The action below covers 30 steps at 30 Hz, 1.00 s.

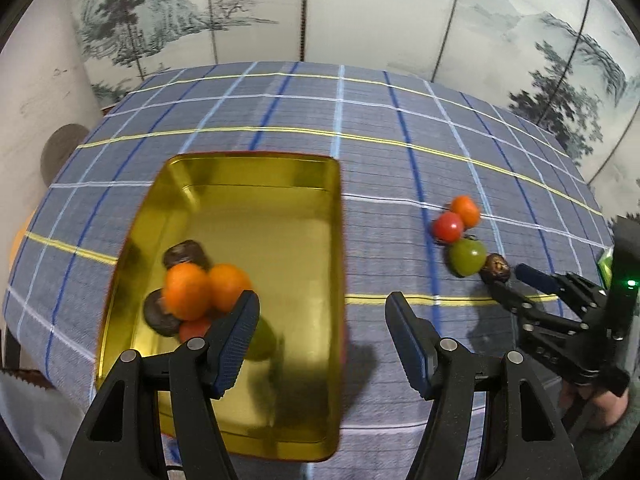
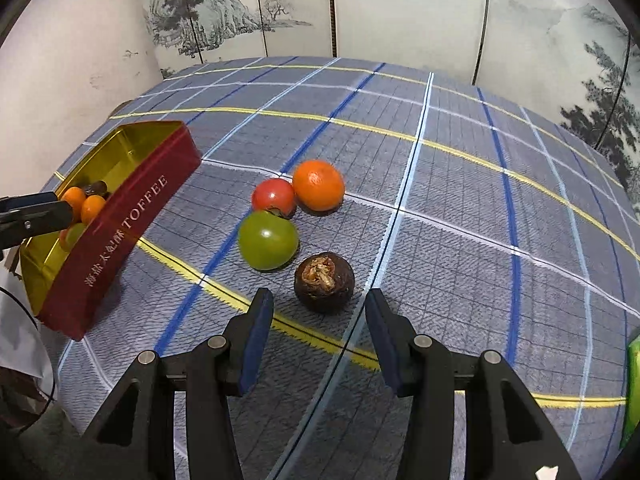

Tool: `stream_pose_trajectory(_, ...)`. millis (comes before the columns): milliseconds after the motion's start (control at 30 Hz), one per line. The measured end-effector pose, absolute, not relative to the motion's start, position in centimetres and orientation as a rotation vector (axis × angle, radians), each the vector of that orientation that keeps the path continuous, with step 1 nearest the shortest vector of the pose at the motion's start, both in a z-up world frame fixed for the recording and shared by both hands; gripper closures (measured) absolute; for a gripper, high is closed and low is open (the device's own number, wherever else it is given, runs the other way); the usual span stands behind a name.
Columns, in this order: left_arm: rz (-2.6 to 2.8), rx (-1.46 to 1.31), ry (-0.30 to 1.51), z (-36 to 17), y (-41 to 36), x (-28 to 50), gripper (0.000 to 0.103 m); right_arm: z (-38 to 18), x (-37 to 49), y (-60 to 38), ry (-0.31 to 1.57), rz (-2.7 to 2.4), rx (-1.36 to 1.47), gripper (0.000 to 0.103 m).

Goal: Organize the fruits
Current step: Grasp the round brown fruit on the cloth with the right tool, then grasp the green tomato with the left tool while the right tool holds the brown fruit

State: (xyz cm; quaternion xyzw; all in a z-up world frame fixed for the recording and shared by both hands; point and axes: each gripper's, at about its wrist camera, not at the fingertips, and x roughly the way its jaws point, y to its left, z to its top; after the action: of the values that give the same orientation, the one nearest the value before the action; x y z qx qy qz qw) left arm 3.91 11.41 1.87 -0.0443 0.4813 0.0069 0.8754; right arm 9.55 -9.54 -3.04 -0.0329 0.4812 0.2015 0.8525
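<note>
Left wrist view: the left gripper (image 1: 322, 322) hangs spread and empty over the gold-lined tin (image 1: 280, 184), which holds oranges (image 1: 188, 290), dark fruits and a green one. Right wrist view: the tin's red wall reads "TOFFEE" beside Chinese characters. The right gripper (image 2: 320, 312) stands parted, empty, just short of a brown fruit (image 2: 324, 282) on the checked cloth (image 2: 460, 208); green (image 2: 268, 240), red (image 2: 274, 197) and orange (image 2: 318, 185) fruits cluster behind.

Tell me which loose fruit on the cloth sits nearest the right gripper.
The dark brown fruit, just ahead of the right gripper; the green, red and orange ones lie farther back.
</note>
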Motion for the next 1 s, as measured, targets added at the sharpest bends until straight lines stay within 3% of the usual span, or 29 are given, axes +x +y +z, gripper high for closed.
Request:
stream_pose_trajectory(433, -0.031, -0.050, 1.025, 0.9, 7.3, 6.3, 0.037, -4.6, 10.8, -8.9, 0.985, 0.427, -0.137, 0.060)
stream_pose_trajectory(533, -0.036, -0.050, 1.030, 0.6, 6.7, 6.7, 0.037, -4.6, 10.5, -8.7, 0.970, 0.442, -0.139, 0.070)
stream_pose_trajectory(1000, -0.094, -0.027, 1.051, -1.4, 3.7, 7.9, 0.037, -4.7, 10.3, -12.2, 0.962, 0.375, -0.106, 0.071)
